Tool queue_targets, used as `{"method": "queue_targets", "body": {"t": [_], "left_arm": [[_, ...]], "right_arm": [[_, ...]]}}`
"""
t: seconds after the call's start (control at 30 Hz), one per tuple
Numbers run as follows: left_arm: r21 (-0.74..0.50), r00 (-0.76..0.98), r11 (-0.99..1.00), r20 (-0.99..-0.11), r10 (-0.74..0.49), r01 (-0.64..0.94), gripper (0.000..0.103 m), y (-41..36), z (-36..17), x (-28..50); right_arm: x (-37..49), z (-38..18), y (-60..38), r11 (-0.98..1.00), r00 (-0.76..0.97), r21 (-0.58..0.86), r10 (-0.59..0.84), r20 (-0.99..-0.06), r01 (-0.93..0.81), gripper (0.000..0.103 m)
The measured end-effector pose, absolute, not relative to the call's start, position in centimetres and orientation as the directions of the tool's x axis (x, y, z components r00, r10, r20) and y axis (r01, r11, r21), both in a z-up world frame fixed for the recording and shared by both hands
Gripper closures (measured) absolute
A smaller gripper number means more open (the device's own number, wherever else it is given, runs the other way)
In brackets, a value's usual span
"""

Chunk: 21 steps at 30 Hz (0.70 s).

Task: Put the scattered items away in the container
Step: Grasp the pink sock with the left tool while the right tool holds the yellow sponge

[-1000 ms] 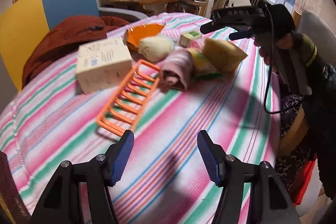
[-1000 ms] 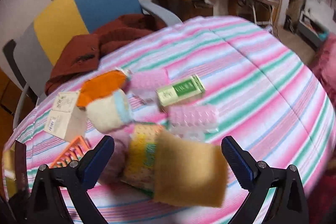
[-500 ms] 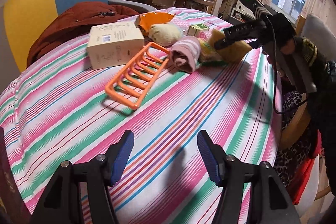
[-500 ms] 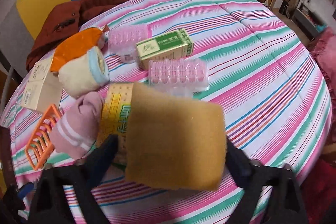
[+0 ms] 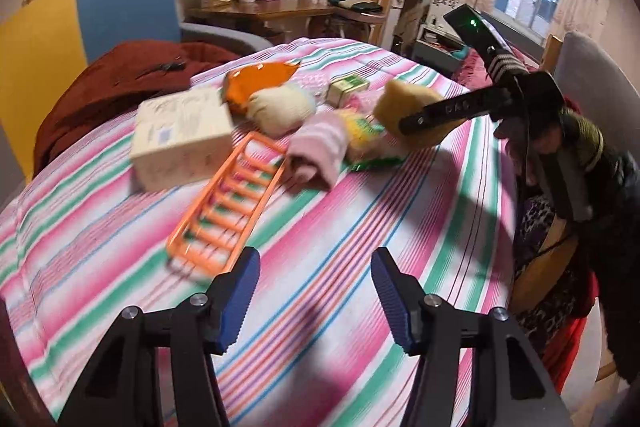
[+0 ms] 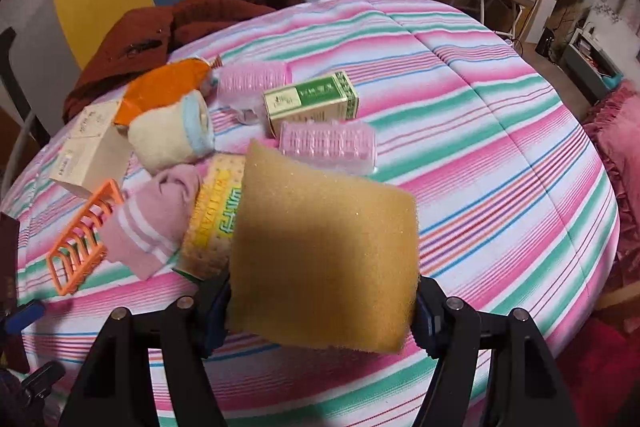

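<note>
My right gripper [image 6: 320, 311] is shut on a tan sponge [image 6: 328, 251], held over the striped table; it also shows in the left wrist view [image 5: 404, 107]. My left gripper [image 5: 314, 291] is open and empty, just short of an orange plastic rack [image 5: 232, 203]. Behind the rack lie a pink sock roll [image 5: 316, 147], a yellow packet [image 5: 360, 135], a cream sock roll [image 5: 280, 107], an orange bag [image 5: 256, 83] and a beige box [image 5: 180, 135]. In the right wrist view I see a green box [image 6: 312, 99] and two pink curler packs [image 6: 328, 147].
A blue and yellow chair [image 5: 92, 23] with a rust-red jacket [image 5: 116, 83] stands behind the table. A wooden desk [image 5: 276, 11] with mugs is farther back. The person's arm [image 5: 580, 163] is at the table's right edge.
My right gripper closed on the tan sponge and lifted it slightly. My left gripper moved toward the orange rack, which now sits closer.
</note>
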<state>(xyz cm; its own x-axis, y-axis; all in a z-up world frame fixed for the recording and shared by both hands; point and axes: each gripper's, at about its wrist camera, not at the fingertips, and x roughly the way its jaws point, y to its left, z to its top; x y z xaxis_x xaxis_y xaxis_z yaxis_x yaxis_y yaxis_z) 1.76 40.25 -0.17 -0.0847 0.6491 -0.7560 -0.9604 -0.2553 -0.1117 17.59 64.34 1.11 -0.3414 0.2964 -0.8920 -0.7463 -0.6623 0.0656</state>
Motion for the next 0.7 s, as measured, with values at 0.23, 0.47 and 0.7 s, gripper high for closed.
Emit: {"method": "queue_targets", "body": {"t": [0.23, 0.47, 0.7], "left_arm": [[-0.050, -0.058, -0.146, -0.757, 0.651, -0.988, 0.045, 46.8, 0.5, 0.6], [0.003, -0.050, -0.081, -0.801, 0.596, -0.997, 0.049, 51.5, -1.5, 0.2], [0.025, -0.060, -0.070, -0.823, 0.565, -0.997, 0.050, 53.6, -3.2, -0.2]], "right_arm": [[18.1, 3.1, 64.5, -0.661, -0.445, 0.148, 0.307, -0.841, -0.736, 0.030], [17.7, 3.6, 63.9, -0.680, -0.484, 0.177, 0.291, -0.825, -0.711, 0.030], [17.4, 3.4, 63.8, -0.686, -0.486, 0.181, 0.281, -0.828, -0.705, 0.030]]}}
